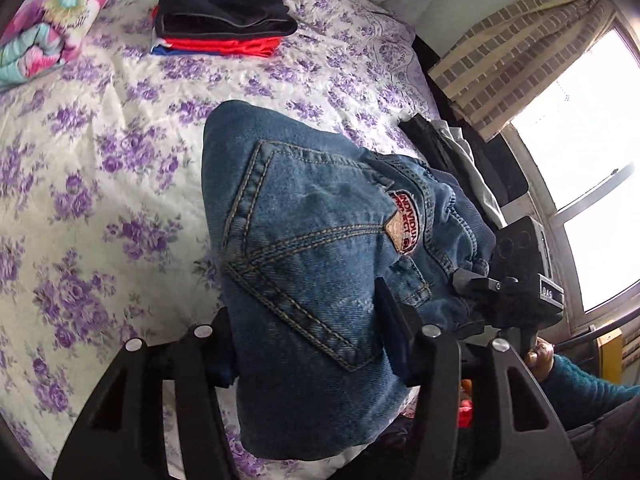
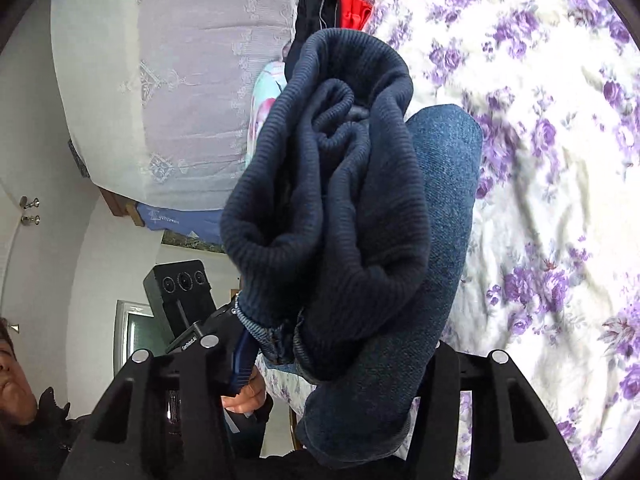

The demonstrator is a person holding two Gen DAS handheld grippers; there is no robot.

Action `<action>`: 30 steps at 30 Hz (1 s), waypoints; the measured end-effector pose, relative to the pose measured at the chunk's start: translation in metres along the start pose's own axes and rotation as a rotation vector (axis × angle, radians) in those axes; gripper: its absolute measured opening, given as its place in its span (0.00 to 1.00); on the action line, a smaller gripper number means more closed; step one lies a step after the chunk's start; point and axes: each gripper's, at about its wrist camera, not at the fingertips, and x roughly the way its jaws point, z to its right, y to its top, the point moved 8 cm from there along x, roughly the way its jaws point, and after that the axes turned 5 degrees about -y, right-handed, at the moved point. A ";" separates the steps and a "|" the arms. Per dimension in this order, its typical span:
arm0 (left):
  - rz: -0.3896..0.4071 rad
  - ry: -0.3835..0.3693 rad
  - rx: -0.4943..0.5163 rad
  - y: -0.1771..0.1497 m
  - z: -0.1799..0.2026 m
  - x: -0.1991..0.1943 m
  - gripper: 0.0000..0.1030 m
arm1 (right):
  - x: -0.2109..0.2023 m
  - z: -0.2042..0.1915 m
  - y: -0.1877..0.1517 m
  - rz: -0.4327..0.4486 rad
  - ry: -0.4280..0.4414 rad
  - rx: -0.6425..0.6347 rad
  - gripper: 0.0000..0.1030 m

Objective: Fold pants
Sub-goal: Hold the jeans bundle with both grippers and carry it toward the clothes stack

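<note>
Blue jeans [image 1: 316, 248] with a back pocket and a red patch hang bunched above the flowered bed. My left gripper [image 1: 308, 320] is shut on the jeans' denim. In the right wrist view the jeans [image 2: 444, 216] fill the middle, their dark ribbed waistband [image 2: 328, 184] bulging toward the camera. My right gripper [image 2: 328, 364] is shut on that end of the jeans. The right gripper also shows in the left wrist view [image 1: 476, 284], at the jeans' far edge.
A folded stack of dark, red and blue clothes [image 1: 224, 20] lies at the far side of the bed [image 1: 100, 152]. A flowered pillow [image 1: 48, 20] is at the far left. Dark clothes [image 1: 460, 152] lie by the window [image 1: 592, 152]. The person's face [image 2: 12, 364] is at the lower left.
</note>
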 end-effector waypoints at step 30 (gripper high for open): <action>0.001 0.319 -0.115 0.001 0.047 0.043 0.52 | -0.027 0.049 0.016 -0.283 0.047 -0.041 0.52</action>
